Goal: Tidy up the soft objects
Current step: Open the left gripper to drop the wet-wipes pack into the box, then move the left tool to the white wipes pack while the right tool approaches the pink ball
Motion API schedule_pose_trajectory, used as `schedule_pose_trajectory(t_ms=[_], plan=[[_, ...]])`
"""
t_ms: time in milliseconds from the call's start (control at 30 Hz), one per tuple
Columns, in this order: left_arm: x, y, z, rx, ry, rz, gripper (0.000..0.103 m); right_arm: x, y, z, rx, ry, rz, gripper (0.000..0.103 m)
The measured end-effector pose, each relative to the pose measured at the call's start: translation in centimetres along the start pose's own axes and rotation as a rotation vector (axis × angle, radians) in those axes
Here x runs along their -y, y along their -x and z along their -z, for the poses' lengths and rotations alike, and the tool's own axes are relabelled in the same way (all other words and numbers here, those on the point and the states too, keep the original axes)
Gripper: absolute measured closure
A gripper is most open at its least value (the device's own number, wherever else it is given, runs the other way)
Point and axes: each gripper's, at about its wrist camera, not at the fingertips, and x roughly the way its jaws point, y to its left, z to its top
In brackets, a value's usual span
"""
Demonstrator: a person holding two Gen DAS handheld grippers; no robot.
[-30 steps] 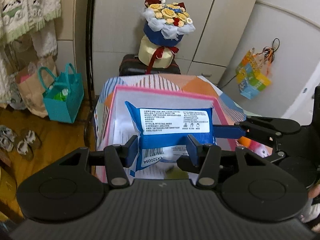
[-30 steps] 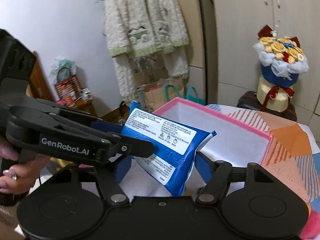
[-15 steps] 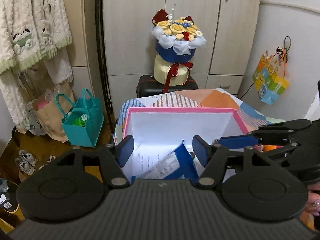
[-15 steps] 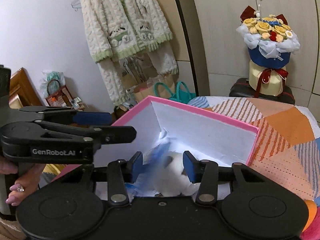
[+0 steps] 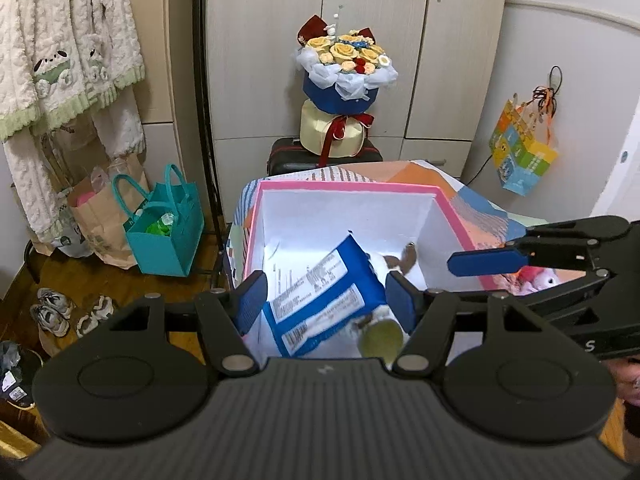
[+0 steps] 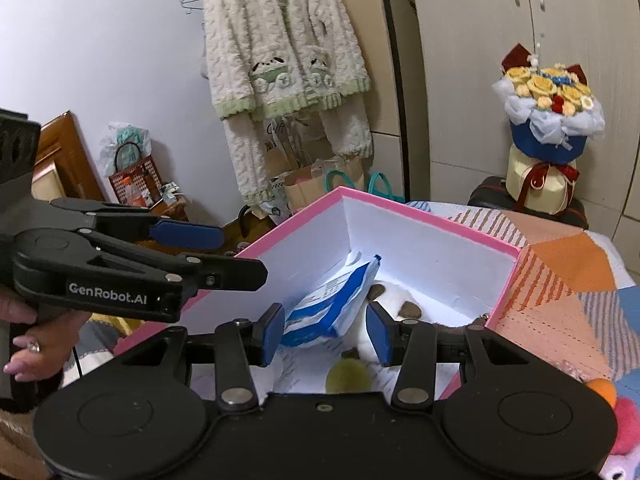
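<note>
A: Starting at the left, what is the left gripper (image 5: 326, 300) doing?

B: Its jaws stand apart with nothing between them. The blue pack (image 5: 320, 294) lies below and just ahead of its fingertips, tilted against the left inner wall of the pink box (image 5: 344, 187), on top of a white plush toy (image 6: 394, 300).

A: And the right gripper (image 6: 326, 334)?

B: Also spread and empty. From its own camera the pack sits below the gap, leaning toward its left finger, with a green ball-like part (image 6: 347, 376) showing nearer the tool's base.

A: So the pack is in. What makes this step go well?

B: I'd judge the release done, so the care is in backing out: lift both tools straight up, fingers wide, so neither pad catches the pack's crimped edge or drags it back over the rim. The pack looks light and slippery, so a brush could tip it.

A: Then?

B: More soft toys (image 6: 618, 412) lie outside the box, to the right of the right tool; that looks like the next reach
</note>
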Motion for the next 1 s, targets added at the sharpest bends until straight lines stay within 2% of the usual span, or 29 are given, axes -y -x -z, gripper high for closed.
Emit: schedule_pose_trajectory(t_ms=[133,233,467,567,667,1000], plan=[[0.4,2.1,0.6,0.011,-0.015,0.007,0.039,-1.3,2.1,0.4,0.011,0.03,0.018,0.046],[1.0,3.7,1.0,0.023,-0.031,0.01,0.039,-2.2,3.6,0.8,0.016,0.046,0.027,0.045],[2.8,7.9,2.7,0.05,-0.085,0.066,0.039,-4.1,7.2,2.0,0.031,0.081,0.038,0.04],[3.7,9.4,3.5,0.061,-0.11,0.079,0.037,-4.6,8.6,2.8,0.018,0.095,0.05,0.035],[4.6,10.5,4.0,0.068,-0.147,0.074,0.035,-4.6,9.8,3.8,-0.006,0.103,0.068,0.034],[8.4,11.4,5.3,0.014,-0.274,0.239,0.022,-3.6,15.4,7.7,-0.03,0.07,0.112,0.024]])
